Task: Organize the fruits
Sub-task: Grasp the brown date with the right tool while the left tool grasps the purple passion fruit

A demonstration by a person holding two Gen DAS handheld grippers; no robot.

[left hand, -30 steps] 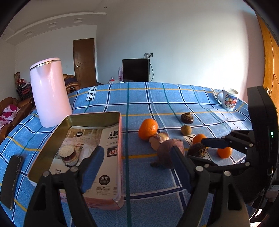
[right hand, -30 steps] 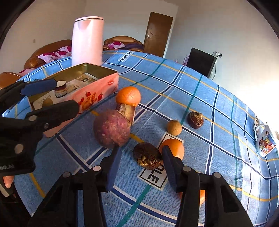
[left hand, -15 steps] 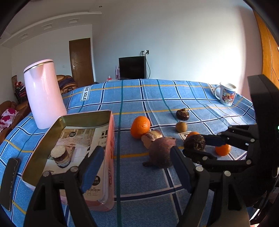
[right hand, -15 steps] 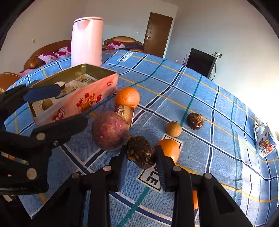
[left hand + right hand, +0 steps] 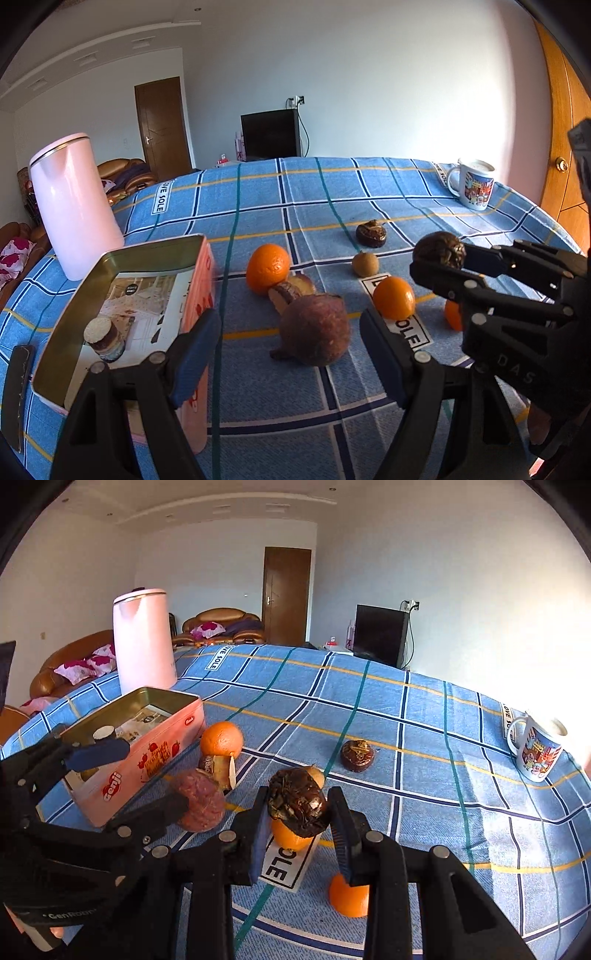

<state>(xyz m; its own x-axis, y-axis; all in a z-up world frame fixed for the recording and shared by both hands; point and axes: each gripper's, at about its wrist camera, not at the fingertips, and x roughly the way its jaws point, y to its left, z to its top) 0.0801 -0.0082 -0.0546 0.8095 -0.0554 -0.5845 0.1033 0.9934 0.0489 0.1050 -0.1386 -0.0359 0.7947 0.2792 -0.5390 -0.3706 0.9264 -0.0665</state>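
Observation:
My right gripper (image 5: pixel 298 814) is shut on a dark brown rough fruit (image 5: pixel 297 802) and holds it above the blue checked table; it also shows at the right of the left wrist view (image 5: pixel 439 252). My left gripper (image 5: pixel 290 349) is open and empty, just in front of a round purple fruit (image 5: pixel 315 334). An open pink tin (image 5: pixel 129 288) lies at the left with a small jar (image 5: pixel 104 339) inside. Oranges (image 5: pixel 267 266) (image 5: pixel 393 297), a small brown fruit (image 5: pixel 365 263) and another dark fruit (image 5: pixel 371 234) lie on the cloth.
A tall pink kettle (image 5: pixel 74 206) stands behind the tin. A printed mug (image 5: pixel 474 188) stands at the far right edge. A cut brown piece (image 5: pixel 291 288) lies between the orange and the purple fruit. A third orange (image 5: pixel 349 895) lies under my right gripper.
My right gripper closed on the dark brown fruit and lifted it off the table. My left gripper stayed open and moved a little closer to the purple fruit.

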